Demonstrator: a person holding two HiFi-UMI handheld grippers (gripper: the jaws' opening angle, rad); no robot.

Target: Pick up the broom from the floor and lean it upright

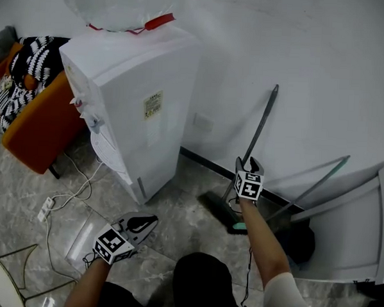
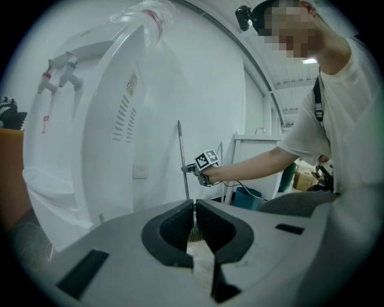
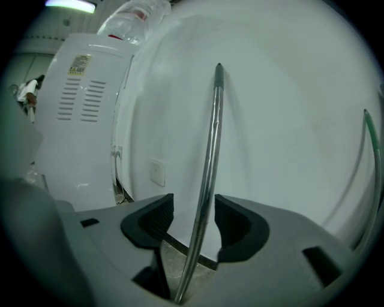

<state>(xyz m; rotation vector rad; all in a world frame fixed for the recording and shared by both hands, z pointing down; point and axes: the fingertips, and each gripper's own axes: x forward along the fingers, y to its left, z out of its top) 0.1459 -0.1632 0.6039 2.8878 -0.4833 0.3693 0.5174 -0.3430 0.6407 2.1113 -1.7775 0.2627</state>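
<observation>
Against the white wall [image 1: 312, 60], at about one o'clock in the head view, the broom [image 1: 260, 131] stands leaning: the top of its thin metal handle rests on the wall and its dark head sits on the marble floor [image 1: 174, 245] beside the skirting. The right gripper [image 1: 249, 165] is partway up the handle at about three o'clock. In the right gripper view its jaws stand wide apart, and the handle [image 3: 210, 162] runs up between them with a clear gap to each pad, so nothing is clamped. Just right of the broom, at four o'clock, a second thin pole [image 1: 319, 182] also leans toward the wall. Beneath it is a dark bucket [image 1: 300, 242], showing blue in the left gripper view; what it contains cannot be told. A white frame [image 1: 369, 210] stands beyond it at the picture's right edge. The left gripper [image 1: 148, 221] hangs low at about seven o'clock, well apart from the broom. In its own view the jaws are drawn together, with nothing between them. At eleven o'clock stands a white water dispenser [image 1: 130, 101] carrying an upturned clear bottle [image 1: 119, 4], its fill level unclear. Farther out at ten o'clock an orange chair [image 1: 39, 129] holds a black-and-white striped cloth [image 1: 30, 64], and a white power strip [image 1: 46, 207] lies on the floor at eight o'clock.
</observation>
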